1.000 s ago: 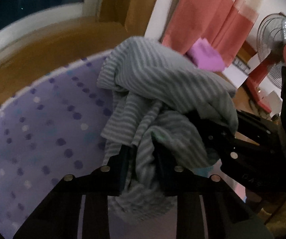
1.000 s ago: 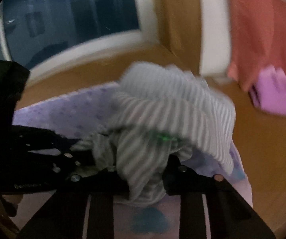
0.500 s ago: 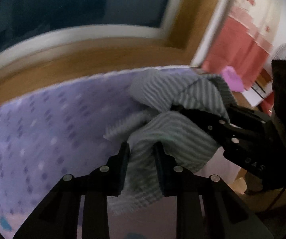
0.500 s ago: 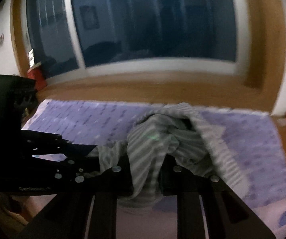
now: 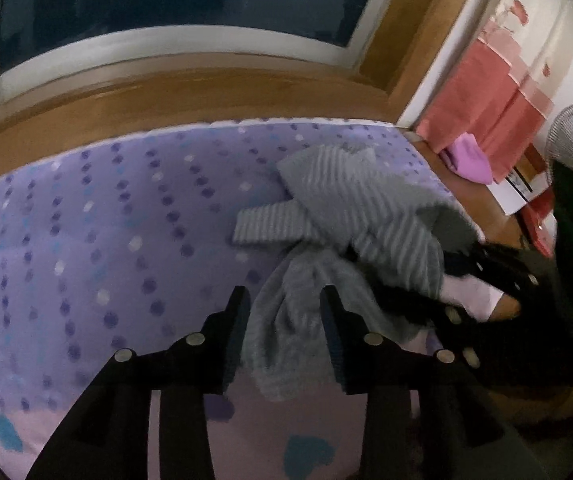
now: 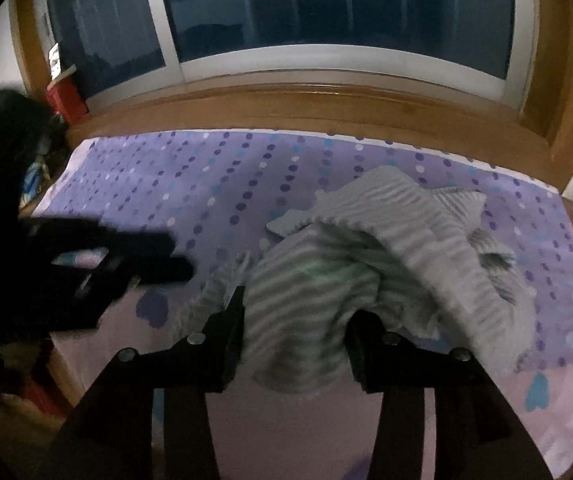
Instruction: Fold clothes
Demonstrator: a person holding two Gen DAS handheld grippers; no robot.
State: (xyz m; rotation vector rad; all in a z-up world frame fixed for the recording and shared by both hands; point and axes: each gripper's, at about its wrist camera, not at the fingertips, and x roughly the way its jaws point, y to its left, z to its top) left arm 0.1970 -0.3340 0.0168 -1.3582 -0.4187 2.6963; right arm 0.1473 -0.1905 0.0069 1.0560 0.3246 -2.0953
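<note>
Already both sets of jaws are opening: the left gripper (image 5: 282,312) and right gripper (image 6: 294,320) each have a bunch of the striped garment (image 6: 386,248) loosely between their fingers. Beyond them it lies crumpled on the dotted bedsheet (image 6: 206,184), so it may settle twisted, leaving no clean edge to fold.

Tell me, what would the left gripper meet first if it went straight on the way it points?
Most likely the striped garment: a bunch of it hangs between the opening fingers of the left gripper. Beyond it lies the dotted sheet. Depth is hard to judge.
</note>
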